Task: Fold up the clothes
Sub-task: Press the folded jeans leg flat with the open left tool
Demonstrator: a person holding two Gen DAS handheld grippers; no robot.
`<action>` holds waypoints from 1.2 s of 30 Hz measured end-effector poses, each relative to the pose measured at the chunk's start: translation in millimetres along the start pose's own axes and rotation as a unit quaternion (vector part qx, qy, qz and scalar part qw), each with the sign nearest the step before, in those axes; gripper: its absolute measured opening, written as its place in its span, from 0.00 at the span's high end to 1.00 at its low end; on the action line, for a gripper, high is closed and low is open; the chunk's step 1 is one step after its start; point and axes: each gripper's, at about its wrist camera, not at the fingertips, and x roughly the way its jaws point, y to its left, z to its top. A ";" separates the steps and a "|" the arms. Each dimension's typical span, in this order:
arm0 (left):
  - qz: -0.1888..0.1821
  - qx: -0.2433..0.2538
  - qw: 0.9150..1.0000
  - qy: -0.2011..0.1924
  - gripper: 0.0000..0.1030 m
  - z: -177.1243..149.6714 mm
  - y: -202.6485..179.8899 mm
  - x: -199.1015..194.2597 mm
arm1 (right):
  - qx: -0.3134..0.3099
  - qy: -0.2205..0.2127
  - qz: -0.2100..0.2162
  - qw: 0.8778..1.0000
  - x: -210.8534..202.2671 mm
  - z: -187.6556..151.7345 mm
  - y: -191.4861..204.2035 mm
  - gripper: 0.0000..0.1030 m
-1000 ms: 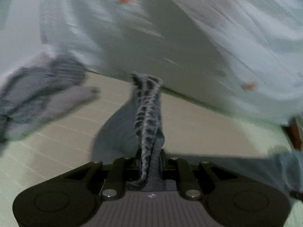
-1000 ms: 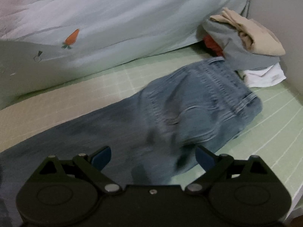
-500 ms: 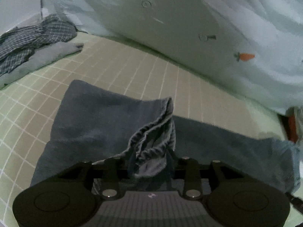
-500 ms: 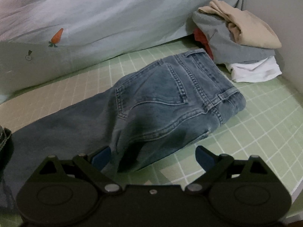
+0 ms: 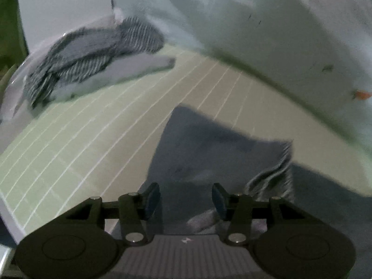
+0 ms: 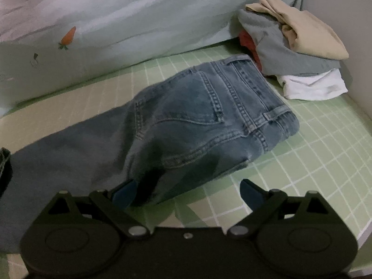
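Left wrist view: the left gripper (image 5: pixel 186 200) had just been opening, its jaws apart with nothing clamped, and the jeans' hem (image 5: pixel 274 176) lay just off its right finger, likely let go so the leg could settle flat. Farther off sat a striped garment (image 5: pixel 97 53). The right gripper (image 6: pixel 186 193) stood wide open, pressing nothing; the jeans (image 6: pixel 200 121) lay on the green checked sheet (image 6: pixel 313 158) straight ahead of it. Beyond, a stack of folded clothes (image 6: pixel 297 53) waited by the quilt (image 6: pixel 139 11).
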 end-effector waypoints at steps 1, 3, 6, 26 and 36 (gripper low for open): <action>0.008 0.003 1.000 0.009 0.50 -2.7 -0.4 3.3 | -0.001 0.002 -0.002 1.000 0.0 -1.0 -0.7 0.06; 0.013 0.012 1.000 0.015 0.50 -8.8 -2.0 4.4 | -0.001 0.006 -0.004 1.000 -0.2 -2.3 -1.9 0.06; -0.001 0.027 1.000 0.014 0.50 -15.7 -7.2 2.1 | -0.001 0.011 -0.009 1.000 -0.3 -3.9 -2.7 0.06; -0.153 0.132 0.978 0.041 0.43 -54.8 -94.1 -10.5 | 0.011 0.019 -0.001 1.000 2.9 -5.0 -10.6 0.06; -0.174 0.168 0.970 0.021 0.37 -65.0 -118.1 -26.1 | 0.142 -0.003 0.050 0.989 8.6 14.1 -58.8 0.04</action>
